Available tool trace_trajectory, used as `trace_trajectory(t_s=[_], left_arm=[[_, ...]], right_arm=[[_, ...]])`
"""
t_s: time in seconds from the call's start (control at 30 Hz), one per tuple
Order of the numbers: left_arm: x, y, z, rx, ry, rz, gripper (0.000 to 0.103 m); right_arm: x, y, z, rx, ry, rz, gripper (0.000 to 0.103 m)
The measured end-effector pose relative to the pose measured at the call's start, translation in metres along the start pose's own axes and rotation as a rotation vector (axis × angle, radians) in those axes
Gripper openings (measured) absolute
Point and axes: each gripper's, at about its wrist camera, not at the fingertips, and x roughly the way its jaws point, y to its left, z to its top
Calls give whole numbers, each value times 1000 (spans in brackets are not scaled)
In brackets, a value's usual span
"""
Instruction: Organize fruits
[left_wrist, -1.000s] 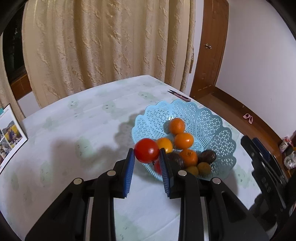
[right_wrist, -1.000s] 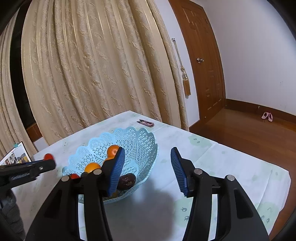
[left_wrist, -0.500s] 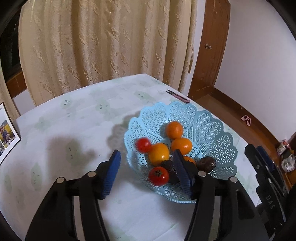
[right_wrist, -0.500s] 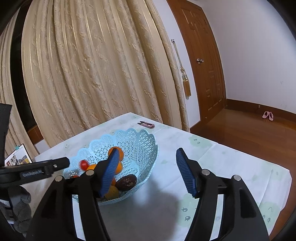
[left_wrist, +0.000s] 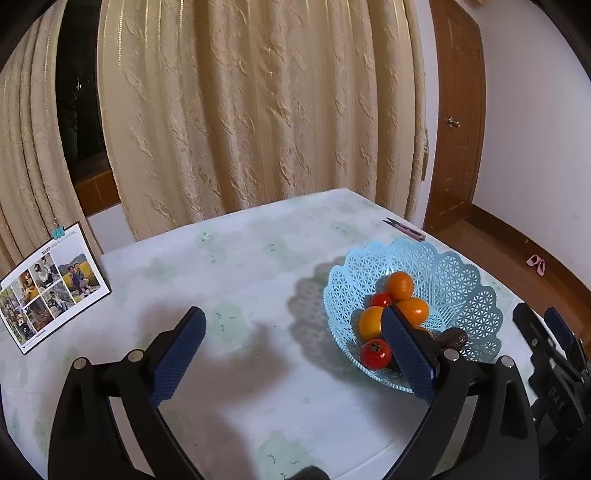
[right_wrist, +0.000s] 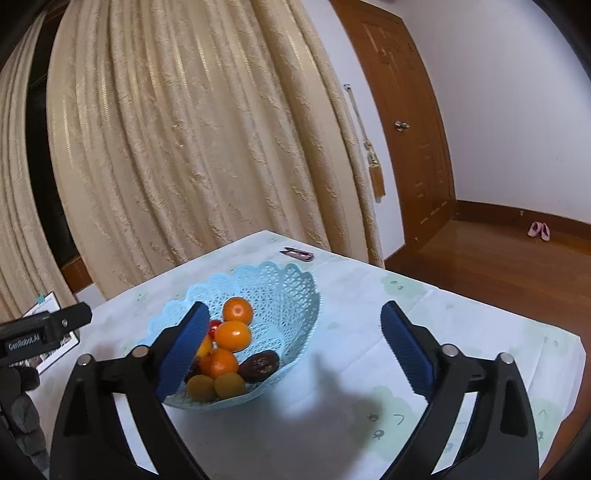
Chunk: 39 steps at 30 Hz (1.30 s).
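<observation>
Ribbed blue fingers (left_wrist: 181, 354) of both grippers spread wide, empty; glossy round fruits (left_wrist: 400, 286) fill lattice plastic basket (left_wrist: 461, 280) near table's (left_wrist: 240, 266) far right corner.

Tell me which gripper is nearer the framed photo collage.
Left. The left gripper hovers open over the table just right of the framed photo collage; the right gripper sits beyond the blue lattice basket.

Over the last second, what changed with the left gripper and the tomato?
The left gripper let go of the red tomato, which now lies in the blue basket; it opened wide and drew back up and to the left. The right gripper stayed open and empty; basket and scissors unmoved.
</observation>
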Motion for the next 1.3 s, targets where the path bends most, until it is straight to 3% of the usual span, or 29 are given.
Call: trace_trajectory(t_s=[0.5, 0.73, 1.3], left_arm=[[4, -5, -8, 80, -16, 100, 96], [2, -10, -10, 103, -31, 121, 96], [-6, -19, -10, 134, -56, 131, 96]], right_arm=[[1, 38, -20, -148, 174, 151, 99], [-2, 51, -24, -207, 165, 131, 99], [-4, 47, -23, -201, 169, 120, 99]])
